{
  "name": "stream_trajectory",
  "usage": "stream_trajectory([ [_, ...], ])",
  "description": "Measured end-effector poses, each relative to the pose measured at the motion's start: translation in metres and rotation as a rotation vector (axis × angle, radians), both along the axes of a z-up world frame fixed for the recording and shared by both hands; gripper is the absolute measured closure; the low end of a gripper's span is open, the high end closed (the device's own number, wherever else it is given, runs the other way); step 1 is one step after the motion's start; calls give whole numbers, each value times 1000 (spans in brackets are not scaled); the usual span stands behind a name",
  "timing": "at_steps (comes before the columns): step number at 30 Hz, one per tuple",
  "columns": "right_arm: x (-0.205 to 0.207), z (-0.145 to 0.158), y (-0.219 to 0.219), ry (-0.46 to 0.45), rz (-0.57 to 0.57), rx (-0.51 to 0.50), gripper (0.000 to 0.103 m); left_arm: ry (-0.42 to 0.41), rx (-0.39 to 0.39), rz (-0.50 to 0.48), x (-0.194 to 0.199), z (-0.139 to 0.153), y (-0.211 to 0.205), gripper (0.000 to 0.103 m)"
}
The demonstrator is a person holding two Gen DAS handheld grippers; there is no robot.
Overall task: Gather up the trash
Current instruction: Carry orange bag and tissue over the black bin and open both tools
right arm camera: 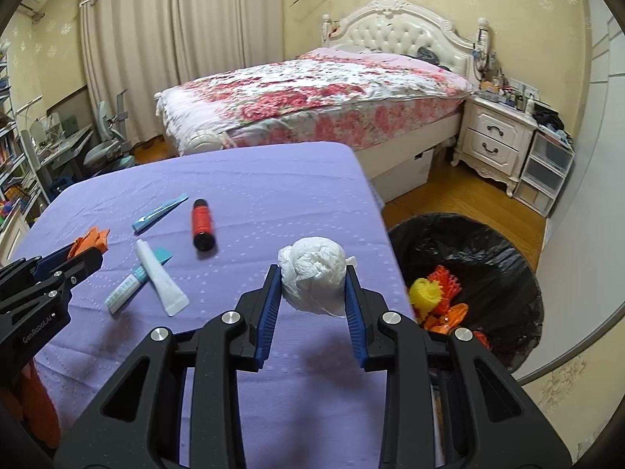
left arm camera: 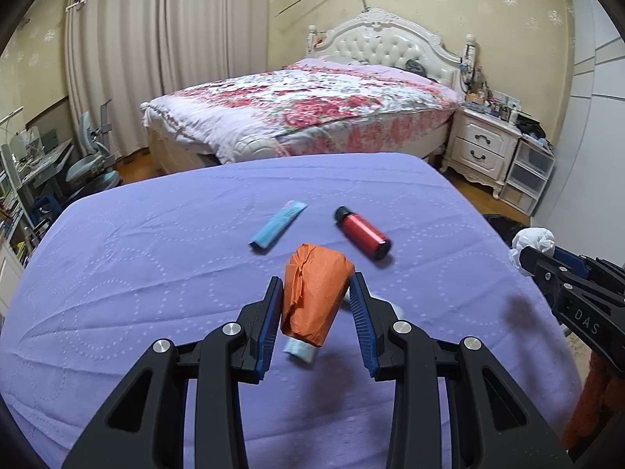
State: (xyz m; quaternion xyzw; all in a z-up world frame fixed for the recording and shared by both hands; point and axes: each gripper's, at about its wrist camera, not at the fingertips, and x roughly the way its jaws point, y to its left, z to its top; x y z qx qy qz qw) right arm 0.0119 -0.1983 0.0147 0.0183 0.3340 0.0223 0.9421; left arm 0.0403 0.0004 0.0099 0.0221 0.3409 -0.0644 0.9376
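Left gripper level over the purple-covered table, pinching a crumpled orange paper wad. Right gripper at the table's right edge clamps a white tissue ball, beside the black-lined trash bin. Markings: "GenRobot.AI", "DAS".

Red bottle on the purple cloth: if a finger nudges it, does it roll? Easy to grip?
The red bottle lies on its side and looks cylindrical, so a sideways nudge would probably roll it, though the soft purple cloth may slow it. Its smooth, glossy body could slip between the fingers. It looks rigid, so it should not crush.
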Motion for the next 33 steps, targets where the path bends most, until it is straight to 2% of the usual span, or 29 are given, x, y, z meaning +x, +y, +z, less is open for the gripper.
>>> stream_trajectory([
  [10,-8,15,-64,-52,-147,-18,72,-51,1,-122,12,14,-63,67],
  [17,-5,14,-106,-63,-234,-22,72,-78,-9,-209,26,15,-112,67],
  [26,11,8,-139,-64,-290,-4,72,-66,6,-292,54,6,-169,67],
  [33,25,-4,-152,-49,-310,-8,72,-52,16,-323,67,-3,-196,67],
])
